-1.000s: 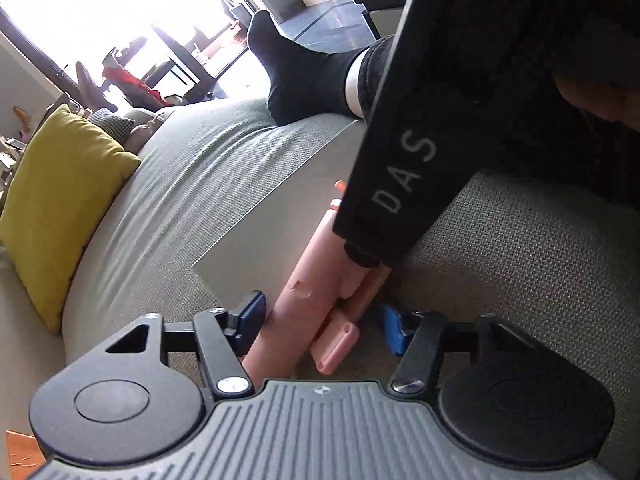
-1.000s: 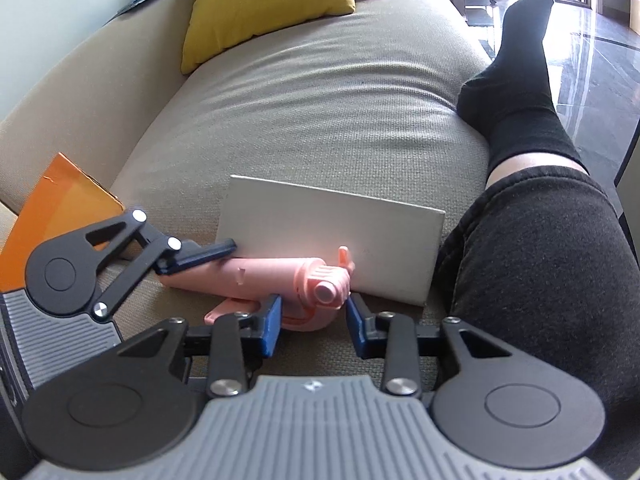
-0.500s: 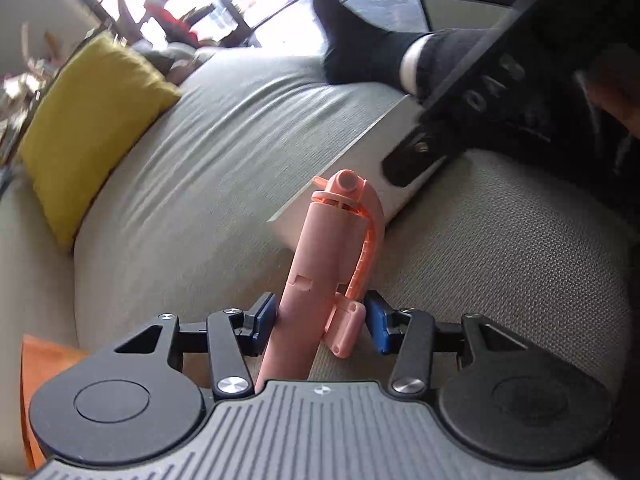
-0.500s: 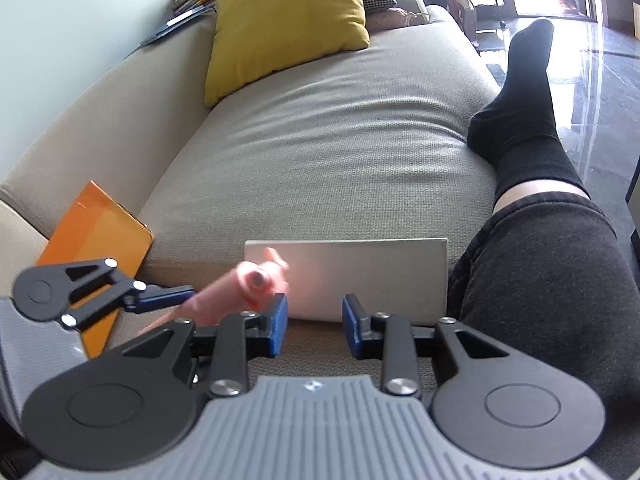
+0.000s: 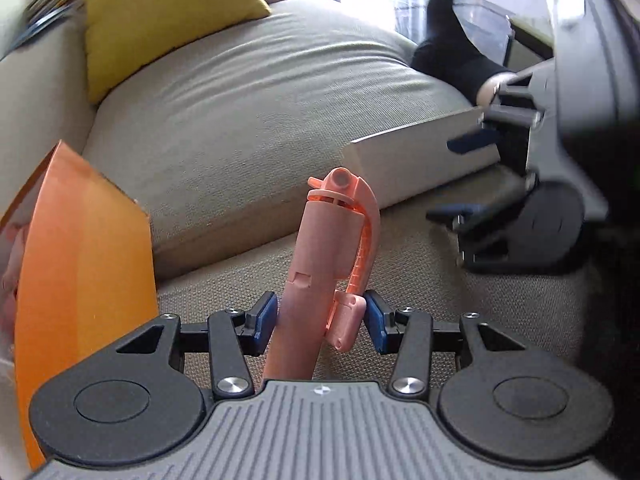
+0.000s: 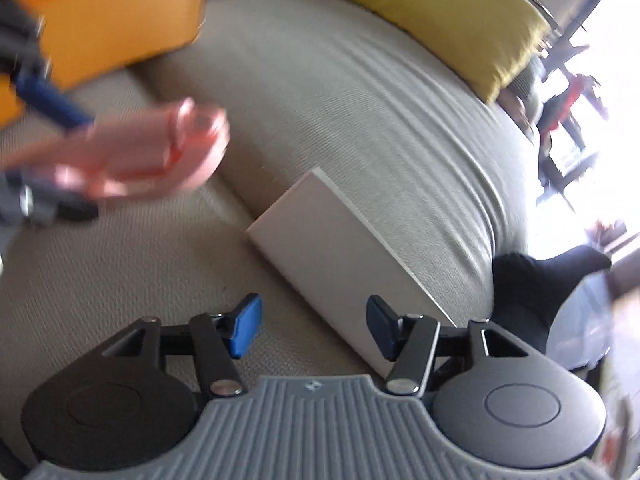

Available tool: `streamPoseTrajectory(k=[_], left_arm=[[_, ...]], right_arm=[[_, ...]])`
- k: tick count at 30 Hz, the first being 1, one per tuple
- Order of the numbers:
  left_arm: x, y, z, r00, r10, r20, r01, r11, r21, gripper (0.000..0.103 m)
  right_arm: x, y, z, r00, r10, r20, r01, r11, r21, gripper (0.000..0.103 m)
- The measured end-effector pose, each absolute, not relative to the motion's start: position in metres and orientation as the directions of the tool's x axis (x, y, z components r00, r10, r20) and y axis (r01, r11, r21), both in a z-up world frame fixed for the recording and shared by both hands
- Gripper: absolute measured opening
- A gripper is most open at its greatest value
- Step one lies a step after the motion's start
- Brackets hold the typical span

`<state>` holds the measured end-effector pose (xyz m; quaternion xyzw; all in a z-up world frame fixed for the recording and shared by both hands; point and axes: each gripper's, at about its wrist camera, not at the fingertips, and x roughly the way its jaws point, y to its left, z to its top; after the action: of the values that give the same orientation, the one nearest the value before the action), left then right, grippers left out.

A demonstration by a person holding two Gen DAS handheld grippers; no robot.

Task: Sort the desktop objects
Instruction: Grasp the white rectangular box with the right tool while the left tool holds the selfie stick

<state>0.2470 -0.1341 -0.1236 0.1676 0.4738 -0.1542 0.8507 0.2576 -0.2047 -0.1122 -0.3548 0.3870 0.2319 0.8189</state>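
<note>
You're working on a grey-beige fabric sofa, not a desk. A yellow cushion sits at its far end, and an orange box stands against the backrest on the left in the left wrist view. A bright window and glossy floor lie beyond the sofa's far edge. A black-socked foot rests on the front edge.

A flat white box lies on the seat near that front edge.

The pink folding selfie stick has a smooth tube body, a ribbed salmon clamp arm along one side and a round knob at the tip. It is raised off the seat, tip toward the white box.

Your left gripper has its jaws closed on the stick's lower body. Your right gripper has its jaws opening, with nothing between them, over the white box's near corner.
</note>
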Motion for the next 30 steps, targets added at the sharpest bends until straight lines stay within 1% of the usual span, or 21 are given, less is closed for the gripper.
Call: streamPoseTrajectory(k=[4,5,7,11,13,14,15,16,18,20,23,27,30], left_arm=[[0.246,-0.125,-0.125,0.511,-0.115,-0.852,0.38,0.919,0.104,0.054],[0.249,-0.125,-0.125,0.512,-0.118,-0.851,0.378,0.92,0.1,0.054],[0.248,-0.119,-0.122,0.514,-0.124,-0.849,0.374,0.923,0.092,0.054],[0.247,-0.114,-0.125,0.517,-0.14,-0.844,0.357,0.932,0.064,0.054],[0.248,-0.112,-0.125,0.518,-0.147,-0.843,0.352,0.934,0.054,0.054],[0.249,-0.111,-0.125,0.518,-0.15,-0.842,0.349,0.936,0.048,0.054],[0.249,-0.11,-0.125,0.517,-0.153,-0.842,0.344,0.938,0.04,0.054],[0.25,-0.109,-0.126,0.517,-0.156,-0.842,0.339,0.94,0.034,0.054],[0.249,-0.108,-0.125,0.517,-0.159,-0.841,0.334,0.942,0.027,0.054],[0.249,-0.107,-0.125,0.521,-0.161,-0.838,0.331,0.943,0.025,0.053],[0.245,-0.103,-0.123,0.533,-0.164,-0.83,0.32,0.947,0.018,0.053],[0.235,-0.096,-0.115,0.54,-0.175,-0.823,0.297,0.955,-0.008,0.052],[0.223,-0.088,-0.105,0.555,-0.204,-0.806,0.278,0.959,-0.051,0.052]], right_arm=[[0.256,-0.191,-0.123,0.668,0.053,-0.742,-0.639,0.552,-0.536,0.059],[0.26,-0.19,-0.125,0.672,0.044,-0.739,-0.637,0.543,-0.547,0.062],[0.26,-0.188,-0.128,0.69,0.038,-0.723,-0.631,0.521,-0.575,0.061],[0.262,-0.183,-0.15,0.772,-0.008,-0.635,-0.58,0.4,-0.71,0.062],[0.269,-0.182,-0.152,0.785,-0.017,-0.62,-0.566,0.389,-0.727,0.059],[0.273,-0.183,-0.15,0.79,-0.02,-0.613,-0.557,0.394,-0.731,0.05],[0.276,-0.185,-0.148,0.794,-0.021,-0.607,-0.549,0.403,-0.732,0.047],[0.278,-0.186,-0.145,0.791,-0.014,-0.612,-0.552,0.418,-0.722,0.047],[0.28,-0.191,-0.135,0.779,0.005,-0.627,-0.562,0.448,-0.695,0.037],[0.282,-0.192,-0.119,0.755,0.049,-0.653,-0.588,0.49,-0.643,0.031],[0.278,-0.195,-0.097,0.752,0.101,-0.651,-0.595,0.527,-0.606,0.031],[0.282,-0.205,-0.061,0.676,0.196,-0.71,-0.635,0.643,-0.428,0.031],[0.283,-0.208,-0.041,0.639,0.243,-0.73,-0.639,0.696,-0.328,0.031]])
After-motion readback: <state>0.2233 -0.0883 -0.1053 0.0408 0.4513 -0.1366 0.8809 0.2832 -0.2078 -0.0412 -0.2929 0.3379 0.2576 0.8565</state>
